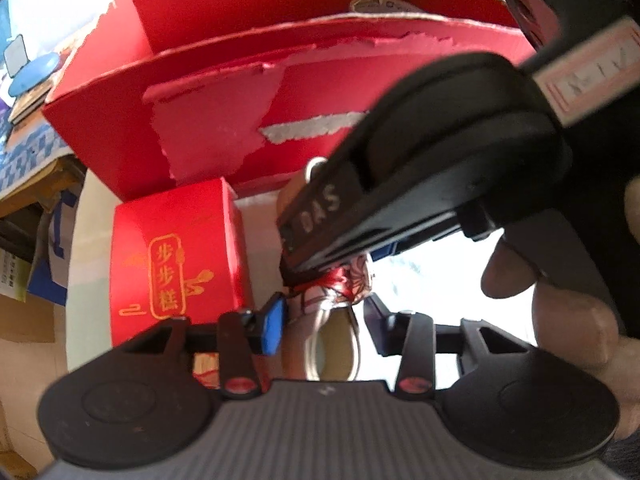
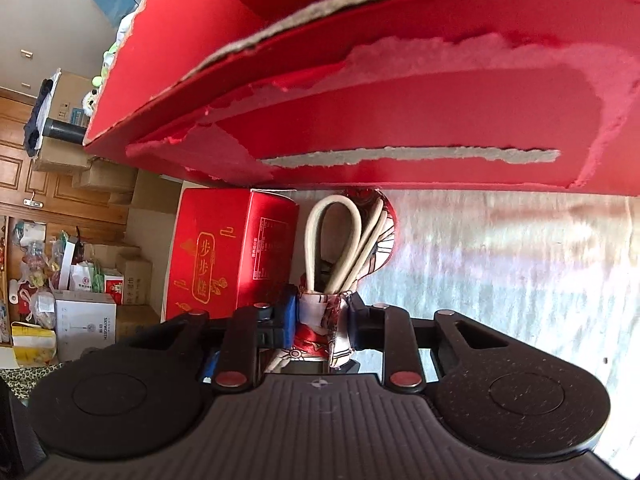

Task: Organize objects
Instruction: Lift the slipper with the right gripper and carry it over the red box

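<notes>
A red-and-white patterned pouch with cream cord loops [image 2: 344, 240] lies on the white table, in front of a large torn red cardboard box [image 2: 400, 92]. My right gripper [image 2: 320, 320] is shut on the pouch's fabric neck [image 2: 320, 332]. In the left wrist view my left gripper [image 1: 324, 320] straddles the same pouch [image 1: 340, 296], and its fingers touch the pouch and cord on both sides. The right gripper's black body [image 1: 400, 184] crosses above it, held by a hand [image 1: 560, 304].
A small red box with gold Chinese lettering [image 1: 176, 256] stands left of the pouch, also in the right wrist view [image 2: 228, 256]. The large box [image 1: 280, 80] is open-topped. Cardboard boxes and bags [image 2: 80, 300] crowd the floor at left.
</notes>
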A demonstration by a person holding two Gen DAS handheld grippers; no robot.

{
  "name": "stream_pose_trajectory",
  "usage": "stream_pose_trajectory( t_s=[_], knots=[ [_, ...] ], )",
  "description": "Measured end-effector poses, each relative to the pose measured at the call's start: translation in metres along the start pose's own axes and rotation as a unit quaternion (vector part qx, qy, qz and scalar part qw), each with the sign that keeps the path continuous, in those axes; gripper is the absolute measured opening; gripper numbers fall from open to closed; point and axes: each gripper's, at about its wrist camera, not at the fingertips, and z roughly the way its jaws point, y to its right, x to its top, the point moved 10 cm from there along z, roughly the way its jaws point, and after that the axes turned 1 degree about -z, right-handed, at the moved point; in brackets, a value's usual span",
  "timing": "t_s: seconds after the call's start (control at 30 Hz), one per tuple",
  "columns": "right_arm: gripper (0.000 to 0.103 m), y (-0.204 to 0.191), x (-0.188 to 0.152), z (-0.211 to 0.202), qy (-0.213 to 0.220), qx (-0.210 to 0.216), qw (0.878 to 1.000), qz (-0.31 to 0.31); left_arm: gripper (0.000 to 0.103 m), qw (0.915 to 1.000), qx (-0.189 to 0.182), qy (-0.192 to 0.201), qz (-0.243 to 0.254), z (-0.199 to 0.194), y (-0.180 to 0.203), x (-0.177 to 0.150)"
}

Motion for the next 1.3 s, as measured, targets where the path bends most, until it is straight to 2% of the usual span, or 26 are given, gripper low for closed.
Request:
stream_pose_trajectory(
  t_s=[0.23, 0.47, 0.77, 0.97, 1.1, 1.2, 1.3],
  knots=[
    [0.024, 0.019, -0.005, -0.024, 0.014, -0.010, 1.000, 0.004, 0.038, 0.9994, -0.032, -0.005, 0.015, -0.002, 0.028, 0.007],
    [0.024, 0.055, -0.010, -0.063, 0.045, -0.020, 0.998, 0.032, 0.037, 0.9958, -0.061, 0.005, 0.067, -0.010, 0.078, 0.019],
    [0.024, 0.097, -0.022, -0.108, 0.093, -0.035, 0.992, 0.077, 0.037, 0.9868, -0.084, 0.024, 0.137, -0.020, 0.146, 0.034],
    [0.024, 0.110, -0.023, -0.140, 0.133, -0.039, 0.986, 0.090, 0.037, 0.9801, -0.102, 0.053, 0.161, -0.037, 0.178, 0.047],
    [0.025, 0.105, -0.017, -0.164, 0.169, -0.048, 0.982, 0.070, 0.037, 0.9752, -0.108, 0.085, 0.174, -0.055, 0.194, 0.068],
    [0.025, 0.093, -0.009, -0.180, 0.198, -0.046, 0.978, 0.050, 0.036, 0.9726, -0.106, 0.112, 0.174, -0.070, 0.185, 0.094],
    [0.025, 0.078, 0.005, -0.195, 0.224, -0.041, 0.973, 0.028, 0.036, 0.9705, -0.100, 0.140, 0.168, -0.090, 0.180, 0.102]
  ],
)
